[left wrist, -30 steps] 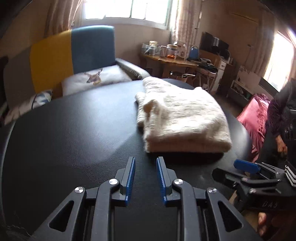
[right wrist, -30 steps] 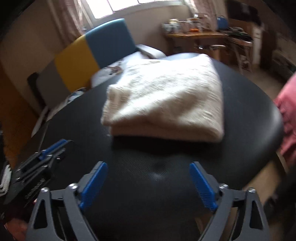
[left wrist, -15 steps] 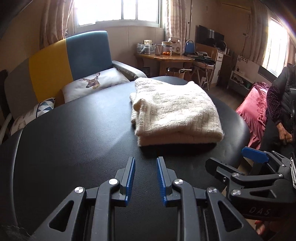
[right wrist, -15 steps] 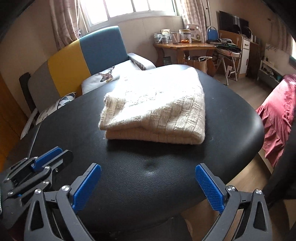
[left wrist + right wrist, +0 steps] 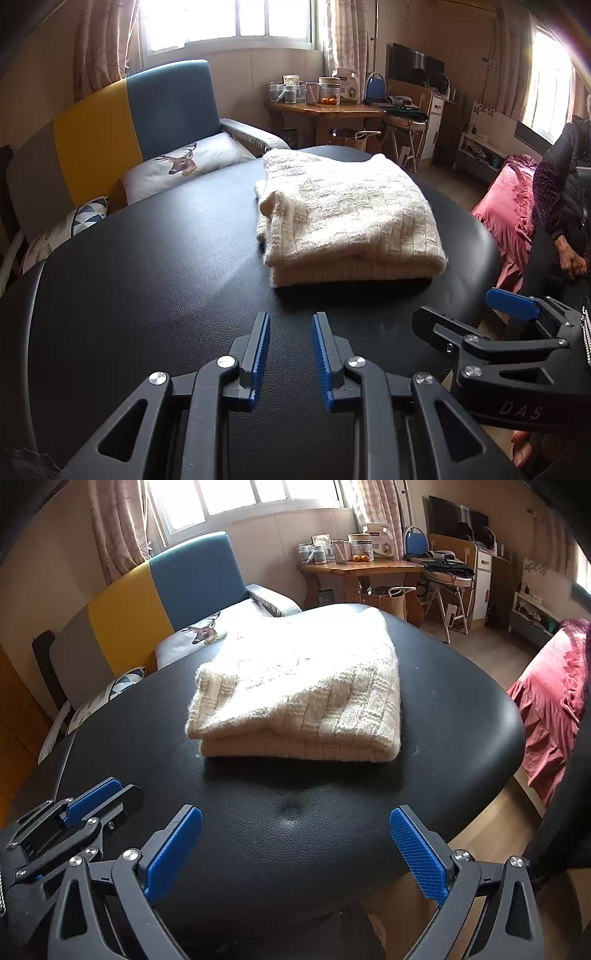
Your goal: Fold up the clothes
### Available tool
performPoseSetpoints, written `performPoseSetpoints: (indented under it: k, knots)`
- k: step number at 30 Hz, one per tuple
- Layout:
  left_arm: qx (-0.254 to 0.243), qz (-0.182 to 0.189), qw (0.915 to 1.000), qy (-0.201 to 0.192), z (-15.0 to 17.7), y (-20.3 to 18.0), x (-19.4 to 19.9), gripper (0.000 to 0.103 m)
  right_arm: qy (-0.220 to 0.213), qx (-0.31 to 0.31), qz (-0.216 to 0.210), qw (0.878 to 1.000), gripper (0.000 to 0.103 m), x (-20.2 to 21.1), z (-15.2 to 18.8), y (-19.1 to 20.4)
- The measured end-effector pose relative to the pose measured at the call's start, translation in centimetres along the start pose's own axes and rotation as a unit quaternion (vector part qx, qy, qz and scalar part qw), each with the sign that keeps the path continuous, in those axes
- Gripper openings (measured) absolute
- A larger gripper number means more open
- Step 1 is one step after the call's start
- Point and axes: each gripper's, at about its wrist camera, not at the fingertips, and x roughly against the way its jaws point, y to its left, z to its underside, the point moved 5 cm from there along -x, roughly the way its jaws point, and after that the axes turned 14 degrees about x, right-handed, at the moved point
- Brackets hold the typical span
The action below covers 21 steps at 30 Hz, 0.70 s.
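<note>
Both grippers have drawn back toward the near edge of the counter (image 5: 140, 266) since a second ago, and the sweater (image 5: 347, 221) now sits farther ahead of them, untouched.

It lies folded into a thick, squarish stack on the far right part of the counter, its folded edge facing the cameras and its layers fairly even. Neither gripper touches it. The left gripper (image 5: 290, 352) hangs over the near edge with its jaws nearly together, a narrow gap between them, holding nothing. The right gripper (image 5: 295, 843) is beside it, jaws spread wide and empty.

Judging by the neat stack, the folding looks done, or nearly so; the step in hand seems to be backing off and checking the result. To do that well, keep both tools clear of the knit so no loose yarn snags on the ribbed pads. If tidying is wanted, the left side of the stack looks slightly bunched; press it flat from above instead of tugging sideways, which would shift the layers.
</note>
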Motion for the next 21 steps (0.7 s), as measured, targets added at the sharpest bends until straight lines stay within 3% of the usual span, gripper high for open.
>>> performPoseSetpoints:
  k: [17,21]
  knots:
    - [0.003,0.001,1.0000,0.004,0.14,-0.16,-0.61,0.023,0.007,-0.014,0.006,1.000,0.103,-0.33,0.55,-0.58]
    - [0.006,-0.013,0.9997,-0.019,-0.20,0.24,-0.41,0.023,0.010,-0.016,0.005,1.000,0.103,-0.48,0.66,-0.51]
